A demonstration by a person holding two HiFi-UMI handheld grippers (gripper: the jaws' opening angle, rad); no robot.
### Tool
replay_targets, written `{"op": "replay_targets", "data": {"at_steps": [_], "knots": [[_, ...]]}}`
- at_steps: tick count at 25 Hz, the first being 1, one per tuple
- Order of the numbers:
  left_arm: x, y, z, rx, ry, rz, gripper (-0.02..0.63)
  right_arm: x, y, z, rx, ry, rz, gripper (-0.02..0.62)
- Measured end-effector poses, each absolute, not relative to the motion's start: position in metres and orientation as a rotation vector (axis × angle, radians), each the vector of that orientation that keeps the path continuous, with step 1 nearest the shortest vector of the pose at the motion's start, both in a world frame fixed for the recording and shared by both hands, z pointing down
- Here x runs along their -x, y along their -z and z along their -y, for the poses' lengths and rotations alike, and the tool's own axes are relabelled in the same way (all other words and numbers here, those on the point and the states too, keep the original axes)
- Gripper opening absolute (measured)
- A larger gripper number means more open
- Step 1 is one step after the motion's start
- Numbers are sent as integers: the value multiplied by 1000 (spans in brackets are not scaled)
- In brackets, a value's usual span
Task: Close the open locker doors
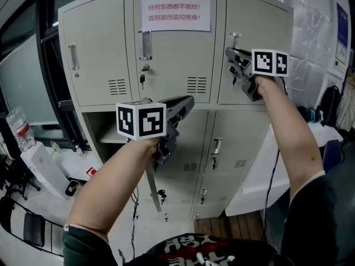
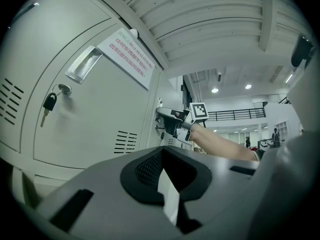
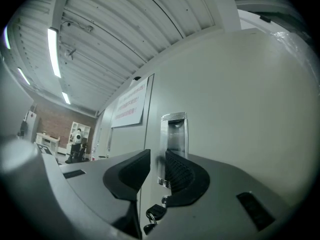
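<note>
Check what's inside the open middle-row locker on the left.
Only a light shelf shows inside the open locker; the left gripper, shut on its door, hides the right side.

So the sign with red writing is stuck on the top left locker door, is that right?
No. The sign with red writing is stuck on the top middle locker door, not the left one. The head view shows it.

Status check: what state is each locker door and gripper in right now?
Middle-left locker door: open, swung out.
Top-middle locker door: shut, key in lock.
Top-right locker door: looks shut.
Left gripper: shut on the middle-left locker door's edge.
Right gripper: jaws slightly apart at the top-right door's handle.
</note>
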State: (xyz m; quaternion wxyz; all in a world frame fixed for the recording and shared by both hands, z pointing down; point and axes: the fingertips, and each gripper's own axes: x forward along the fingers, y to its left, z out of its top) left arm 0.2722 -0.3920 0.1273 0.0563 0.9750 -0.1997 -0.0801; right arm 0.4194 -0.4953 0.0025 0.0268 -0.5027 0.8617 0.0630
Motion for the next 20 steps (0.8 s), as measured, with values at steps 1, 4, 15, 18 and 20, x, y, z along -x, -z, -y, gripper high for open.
{"op": "replay_targets", "data": {"at_steps": [1, 4, 15, 18, 20], "knots": [[-273, -128, 391, -2957, 241, 606, 8, -418, -3, 493, 1547, -203, -2663, 108], [-274, -128, 389, -2959, 237, 606, 8, -417, -2, 488, 1543, -221, -2667, 110], [-274, -126, 374, -2965, 243, 595, 8, -450, -21, 489, 1694, -224, -2619, 120], [-273, -126, 373, -2962, 240, 601, 8, -455, -21, 481, 1688, -229, -2613, 123], [-275, -127, 370, -2963, 238, 599, 8, -459, -22, 476, 1681, -223, -2608, 123]]}}
